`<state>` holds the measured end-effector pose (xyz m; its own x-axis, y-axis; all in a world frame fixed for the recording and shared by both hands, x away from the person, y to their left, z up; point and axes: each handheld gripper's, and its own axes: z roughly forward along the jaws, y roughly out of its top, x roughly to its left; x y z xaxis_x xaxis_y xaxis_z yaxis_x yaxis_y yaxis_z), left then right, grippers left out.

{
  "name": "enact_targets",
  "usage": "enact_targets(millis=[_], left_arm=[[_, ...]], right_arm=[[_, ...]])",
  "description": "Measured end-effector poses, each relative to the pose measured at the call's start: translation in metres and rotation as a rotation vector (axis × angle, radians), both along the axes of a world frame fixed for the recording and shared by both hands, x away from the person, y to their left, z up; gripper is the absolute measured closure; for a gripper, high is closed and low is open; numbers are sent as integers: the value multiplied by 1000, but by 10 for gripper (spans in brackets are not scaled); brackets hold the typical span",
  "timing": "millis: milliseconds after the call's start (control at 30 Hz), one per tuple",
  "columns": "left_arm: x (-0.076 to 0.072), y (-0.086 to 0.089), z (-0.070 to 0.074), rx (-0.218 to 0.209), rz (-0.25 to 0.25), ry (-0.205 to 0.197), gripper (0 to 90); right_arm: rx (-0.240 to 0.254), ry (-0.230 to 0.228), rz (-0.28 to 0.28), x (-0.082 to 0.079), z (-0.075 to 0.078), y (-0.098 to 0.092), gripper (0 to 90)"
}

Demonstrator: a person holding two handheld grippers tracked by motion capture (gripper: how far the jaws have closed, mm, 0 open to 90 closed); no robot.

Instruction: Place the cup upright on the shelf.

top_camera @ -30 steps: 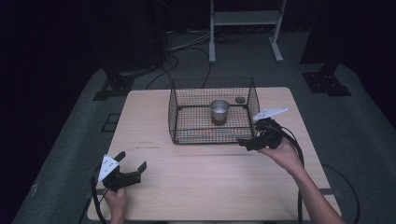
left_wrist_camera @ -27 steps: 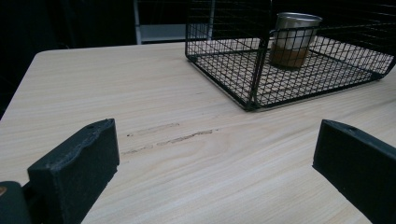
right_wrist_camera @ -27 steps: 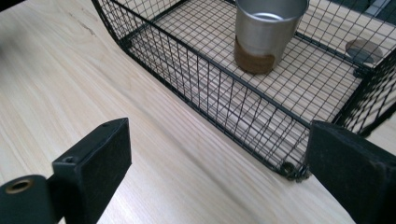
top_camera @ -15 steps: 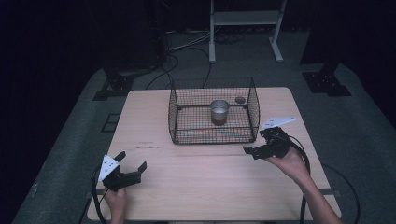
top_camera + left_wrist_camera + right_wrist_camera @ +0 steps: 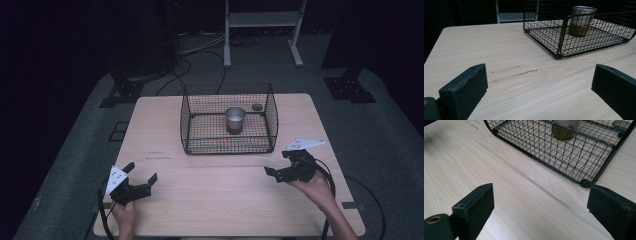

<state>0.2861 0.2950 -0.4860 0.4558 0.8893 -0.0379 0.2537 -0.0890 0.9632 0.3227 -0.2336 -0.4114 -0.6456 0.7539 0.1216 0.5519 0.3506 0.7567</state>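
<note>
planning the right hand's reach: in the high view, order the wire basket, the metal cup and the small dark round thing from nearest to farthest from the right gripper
From the right gripper:
1. Wire basket, its front right corner just up and left of the gripper.
2. Metal cup, standing mid-basket.
3. Small dark round thing, at the basket's back right; close to the cup's distance, hard to call.

- The right gripper (image 5: 278,167), a black two-jaw tool with a grey three-cornered plate on top, is drawing back from the black wire basket (image 5: 272,112) toward the near right edge of the pale wooden table (image 5: 160,122).
- It is sinking lower over the tabletop, jaws apart with nothing between them.
</note>
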Motion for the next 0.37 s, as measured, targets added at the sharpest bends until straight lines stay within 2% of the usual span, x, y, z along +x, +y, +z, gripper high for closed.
enact_targets(millis=[100,133,167,233,267,367], left_arm=[[0,0,0,0,1,0,0],[0,0,0,0,0,1,0],[0,0,0,-2,0,0,0],[0,1,0,-3,4,0,0],[0,1,0,-4,5,0,0],[0,0,0,-3,6,-2,0]], right_arm=[[2,-9,-3,-5,-5,-2,67],[1,-20,-12,-6,-7,-2,94],[3,-55,-39,-13,-10,-7,123],[16,-55,-46,-16,-12,-9,123],[43,-61,-52,-21,-16,-13,123],[41,-71,-70,-30,-23,-16,120]])
